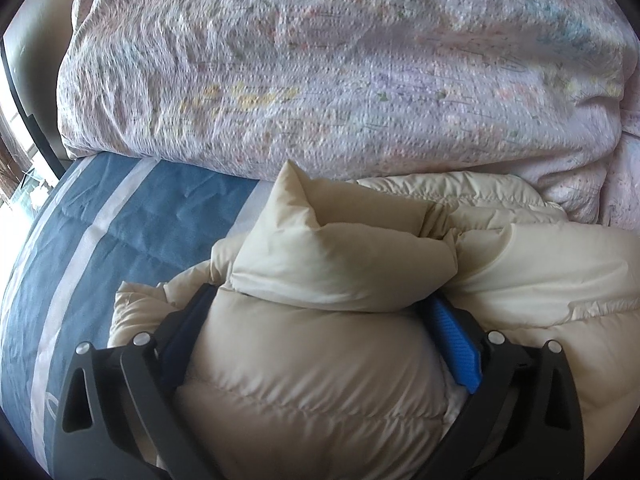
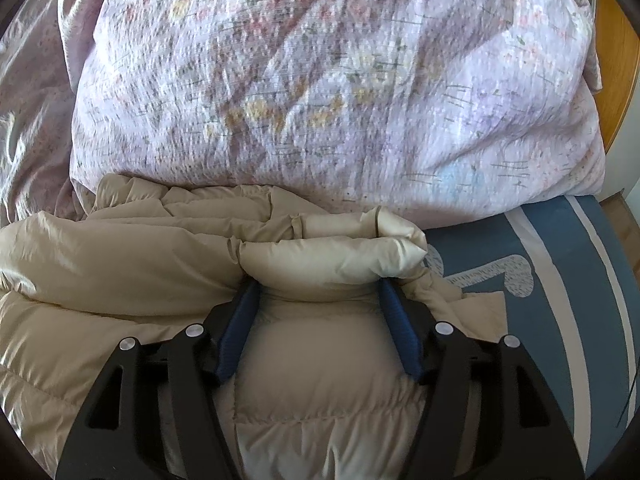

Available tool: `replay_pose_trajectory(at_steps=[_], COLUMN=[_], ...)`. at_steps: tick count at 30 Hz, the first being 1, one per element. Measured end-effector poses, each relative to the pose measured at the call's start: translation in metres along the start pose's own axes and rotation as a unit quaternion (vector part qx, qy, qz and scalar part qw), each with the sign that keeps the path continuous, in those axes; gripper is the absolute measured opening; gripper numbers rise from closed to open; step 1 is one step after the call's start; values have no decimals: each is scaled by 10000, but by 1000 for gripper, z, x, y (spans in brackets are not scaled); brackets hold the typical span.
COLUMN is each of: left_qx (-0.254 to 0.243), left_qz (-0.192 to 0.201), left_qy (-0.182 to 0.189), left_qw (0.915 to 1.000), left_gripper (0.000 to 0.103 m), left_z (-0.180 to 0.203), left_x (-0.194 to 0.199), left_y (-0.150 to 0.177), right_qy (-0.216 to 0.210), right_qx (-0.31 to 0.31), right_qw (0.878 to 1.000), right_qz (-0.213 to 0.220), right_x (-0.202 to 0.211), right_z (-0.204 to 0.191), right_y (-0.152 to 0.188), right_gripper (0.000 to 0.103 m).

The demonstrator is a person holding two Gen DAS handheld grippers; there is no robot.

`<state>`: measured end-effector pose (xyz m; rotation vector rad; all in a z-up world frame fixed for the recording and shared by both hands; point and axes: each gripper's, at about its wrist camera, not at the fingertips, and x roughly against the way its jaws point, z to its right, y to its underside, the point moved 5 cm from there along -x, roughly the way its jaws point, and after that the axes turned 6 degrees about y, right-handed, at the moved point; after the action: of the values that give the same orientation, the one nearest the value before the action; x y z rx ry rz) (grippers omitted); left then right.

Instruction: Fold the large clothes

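Note:
A cream puffer jacket (image 1: 320,368) lies bunched on a blue bedsheet with white stripes (image 1: 120,216). My left gripper (image 1: 320,300) has its blue-padded jaws set wide around a thick puffy fold of the jacket, which fills the gap between them. The jacket also shows in the right wrist view (image 2: 120,264). My right gripper (image 2: 320,292) stands the same way, with its jaws wide around another padded fold at the jacket's right end. The fingertips of both grippers are hidden under the folds.
A big rolled floral pink quilt (image 1: 340,60) lies just behind the jacket and fills the far side in both views (image 2: 320,80). The blue sheet (image 2: 540,280) shows to the right. A wooden headboard edge (image 2: 616,60) stands at far right.

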<state>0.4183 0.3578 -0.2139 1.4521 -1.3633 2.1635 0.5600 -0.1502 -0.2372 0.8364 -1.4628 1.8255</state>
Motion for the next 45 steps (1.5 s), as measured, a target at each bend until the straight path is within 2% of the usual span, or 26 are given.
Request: replay_pose_trajectory(at_steps=[4,6,8,10,11,12,14,20,26,31,34,35,36,41,43,45], left_qx=[23,91,153,162,171,192,275,784,1105,1330,1371,1351,1344,1453,1522,1540], left_qz=[-90,-275,-299,-215,-186,-148,-153,-547,-736,-887,-919,-874,-857,-788,-716,-641], left_qy=[-36,-24,116,265,307,333,351,510,793,1096,1183,1185,1228,1514,1610,1672], left_qw=[10000,9996,9994,9993,9992,9992,9989,9941,9880,9810,9792,9798,9795,9745,9725,9717], left_gripper=[99,94,91,91,91,92,92,92,92,88,83,81,77,54,37,25], left_z=[1,1,0,-6,-9,-15,-28,-69,-83,-76,-69,-67,-64,-57,-55,-54], left_x=[7,18,38,62,71,82,98,115,115,108,108,109,109,112,115,120], left_y=[0,1,1,5,7,12,22,67,95,107,115,116,117,121,121,118], right_qy=[44,73,-90,-347,-439,-513,-674,-1261,-1521,-1729,-1770,-1805,-1890,-2111,-2030,-1830], right_qx=[-4,47,-96,-390,-535,-615,-733,-1268,-1711,-1702,-1755,-1791,-1888,-2398,-2513,-2537], right_qw=[10000,9995,9987,9977,9969,9960,9938,9718,9518,9444,9436,9419,9372,9189,9183,9236], right_qz=[-28,-294,-495,-422,-383,-388,-497,-1535,-2042,-2219,-2177,-2195,-2243,-2312,-2289,-2216], right_x=[1,3,15,38,52,60,71,75,74,74,79,79,79,88,93,103], right_z=[6,9,17,33,46,55,72,115,130,114,112,112,112,121,120,112], right_y=[-4,-9,-16,-22,-24,-24,-19,34,76,99,102,103,106,121,121,115], right_gripper=[65,65,65,71,80,85,85,85,85,85,76,65,61,36,28,21])
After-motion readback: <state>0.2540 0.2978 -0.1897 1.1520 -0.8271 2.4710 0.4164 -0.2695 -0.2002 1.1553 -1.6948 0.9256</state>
